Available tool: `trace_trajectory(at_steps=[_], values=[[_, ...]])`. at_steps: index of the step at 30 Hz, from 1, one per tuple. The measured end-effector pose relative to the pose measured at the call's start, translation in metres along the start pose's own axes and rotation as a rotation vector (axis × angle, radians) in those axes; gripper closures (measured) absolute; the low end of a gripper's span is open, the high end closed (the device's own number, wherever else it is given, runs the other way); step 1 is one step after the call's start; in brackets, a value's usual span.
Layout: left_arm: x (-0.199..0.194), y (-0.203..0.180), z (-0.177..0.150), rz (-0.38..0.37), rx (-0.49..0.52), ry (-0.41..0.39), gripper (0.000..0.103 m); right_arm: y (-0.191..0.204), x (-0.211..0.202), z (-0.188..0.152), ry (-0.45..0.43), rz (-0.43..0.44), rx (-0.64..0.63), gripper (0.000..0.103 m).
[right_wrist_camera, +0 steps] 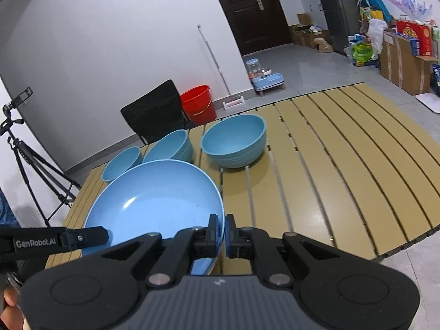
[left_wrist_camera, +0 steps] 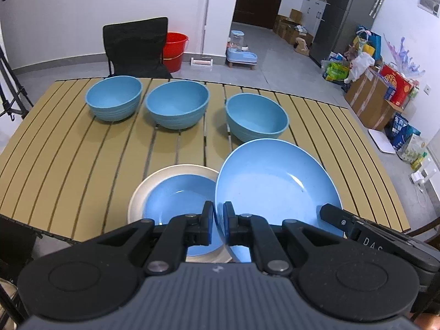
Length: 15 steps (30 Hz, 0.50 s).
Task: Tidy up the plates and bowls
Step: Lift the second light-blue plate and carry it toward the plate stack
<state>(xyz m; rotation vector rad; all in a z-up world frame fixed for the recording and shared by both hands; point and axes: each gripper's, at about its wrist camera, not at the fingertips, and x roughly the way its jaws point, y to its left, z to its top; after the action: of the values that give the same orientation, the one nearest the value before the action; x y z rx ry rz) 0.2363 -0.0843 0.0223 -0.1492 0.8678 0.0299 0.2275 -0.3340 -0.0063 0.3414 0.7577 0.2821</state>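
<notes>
Large shallow blue plastic plate [left_wrist_camera: 275, 184], clamped at opposite near rims by left gripper [left_wrist_camera: 218, 227] and right gripper [right_wrist_camera: 221, 235], held above the worktop [left_wrist_camera: 68, 165], immediately right of the blue-on-cream plate stack [left_wrist_camera: 170, 200].

Slatted tan table [left_wrist_camera: 68, 148]: 3 blue bowls [left_wrist_camera: 177, 104] in back row, cream plate [left_wrist_camera: 140, 192] near front.

A large blue plate [left_wrist_camera: 275, 181] hangs tilted at lower right of the left wrist view. Beside it, lower centre, a smaller blue plate [left_wrist_camera: 176, 200] lies inside a cream plate [left_wrist_camera: 143, 189]. Three blue bowls [left_wrist_camera: 114, 97] [left_wrist_camera: 177, 104] [left_wrist_camera: 257, 117] stand upright in a row across the upper middle.
</notes>
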Motion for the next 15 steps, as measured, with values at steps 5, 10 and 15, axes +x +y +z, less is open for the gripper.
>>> trace_trajectory(at_steps=[5, 10, 15], values=[[0.000, 0.016, 0.003, 0.012, -0.013, -0.002, 0.095, 0.014, 0.007, -0.001, 0.010, 0.014, -0.015, 0.098], [0.002, 0.029, 0.002, 0.030, -0.029, -0.002, 0.095, 0.027, 0.018, -0.003, 0.026, 0.026, -0.022, 0.098], [0.005, 0.041, 0.002, 0.033, -0.038, -0.006, 0.095, 0.038, 0.025, -0.004, 0.028, 0.031, -0.039, 0.098]])
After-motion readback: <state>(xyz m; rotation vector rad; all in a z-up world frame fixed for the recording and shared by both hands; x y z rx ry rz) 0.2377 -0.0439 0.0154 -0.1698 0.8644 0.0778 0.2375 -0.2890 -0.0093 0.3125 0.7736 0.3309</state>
